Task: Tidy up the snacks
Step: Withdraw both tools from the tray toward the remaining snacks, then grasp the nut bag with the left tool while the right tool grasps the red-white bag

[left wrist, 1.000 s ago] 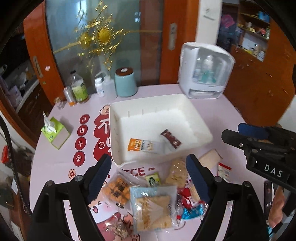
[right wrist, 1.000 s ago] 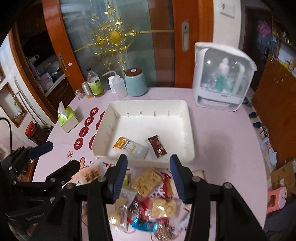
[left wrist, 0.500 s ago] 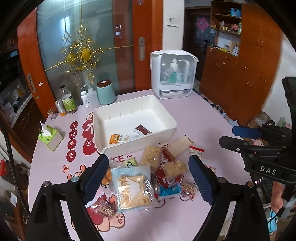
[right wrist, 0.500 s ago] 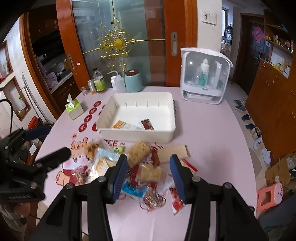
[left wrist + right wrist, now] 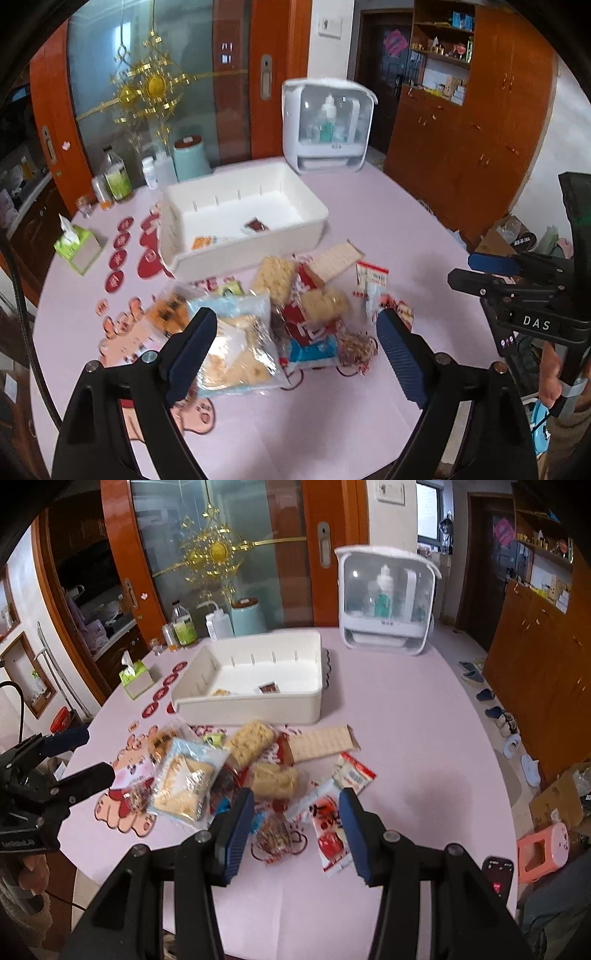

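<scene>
A white bin (image 5: 258, 243) (image 5: 251, 709) stands mid-table with an orange packet (image 5: 203, 242) and a dark brown packet (image 5: 255, 224) (image 5: 268, 688) inside. A heap of snack packets (image 5: 295, 306) (image 5: 251, 775) lies in front of it: a blue-edged cracker bag (image 5: 236, 347) (image 5: 184, 779), rice-cake packs (image 5: 275, 275) (image 5: 249, 740), a flat wafer pack (image 5: 319, 744), a red sachet (image 5: 328, 827). My left gripper (image 5: 297, 350) is open and empty, held above the heap's near side. My right gripper (image 5: 295, 827) is open and empty, above the heap's near right.
A white dispenser cabinet (image 5: 327, 125) (image 5: 386, 602) stands at the back right. Bottles (image 5: 116, 177) and a teal canister (image 5: 190, 157) line the back left. A green tissue box (image 5: 77, 247) (image 5: 135, 674) sits left. Wooden cupboards (image 5: 546, 657) stand right of the table.
Both grippers have pulled back and up from the bin, so the whole snack heap and more of the table now show. Both stay open and empty.
</scene>
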{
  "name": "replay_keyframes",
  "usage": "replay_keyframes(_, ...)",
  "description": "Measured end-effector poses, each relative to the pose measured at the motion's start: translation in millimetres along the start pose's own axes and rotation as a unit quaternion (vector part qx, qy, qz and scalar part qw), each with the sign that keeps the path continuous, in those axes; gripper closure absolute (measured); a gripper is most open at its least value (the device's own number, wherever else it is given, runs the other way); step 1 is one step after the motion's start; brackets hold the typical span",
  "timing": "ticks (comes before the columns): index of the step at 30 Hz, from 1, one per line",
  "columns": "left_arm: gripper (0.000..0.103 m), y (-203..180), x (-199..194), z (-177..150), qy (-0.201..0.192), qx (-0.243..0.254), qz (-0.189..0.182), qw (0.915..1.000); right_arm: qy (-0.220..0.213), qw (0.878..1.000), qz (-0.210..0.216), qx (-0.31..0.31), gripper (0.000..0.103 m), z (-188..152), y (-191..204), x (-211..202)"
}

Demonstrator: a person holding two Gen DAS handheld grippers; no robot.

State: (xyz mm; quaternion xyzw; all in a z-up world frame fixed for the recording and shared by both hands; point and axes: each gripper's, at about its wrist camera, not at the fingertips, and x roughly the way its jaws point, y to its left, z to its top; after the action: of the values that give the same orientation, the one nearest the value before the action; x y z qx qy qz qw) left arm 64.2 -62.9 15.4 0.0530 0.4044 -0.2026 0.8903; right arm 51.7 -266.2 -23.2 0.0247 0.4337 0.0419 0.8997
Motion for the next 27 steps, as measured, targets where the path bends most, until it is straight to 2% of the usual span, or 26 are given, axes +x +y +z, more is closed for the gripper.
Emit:
replay_keyframes(5,0.015,-15,49,-26,0.03,-0.014,-0.003,0.9994,0.028,1.0,-0.005,0.012,0.055,-19,-18,33)
replay_keyframes(9,0.016,-26,96,-49,0.078,-0.033,-0.029,0.996,0.057,0.998,0.001,0.011,0.055,-34,-27,62)
replay_keyframes(14,0.016,-45,142,-73,0.122,-0.028,-0.029,0.9918,0.09,0.996,-0.002,-0.007,0.055,-51,-29,93)
replay_keyframes(19,0.016,-61,168,-83,0.148,-0.024,-0.034,0.9881,0.113,0.993,-0.005,-0.016,0.055,-60,-34,118)
replay_keyframes(23,0.016,-71,190,-85,0.173,-0.028,-0.039,0.9837,0.113,0.993,0.02,-0.007,0.055,-56,-41,130)
replay_keyframes(27,0.016,-79,203,-83,0.175,-0.016,-0.025,0.9841,0.113,0.993,0.011,-0.03,0.055,-51,-39,141)
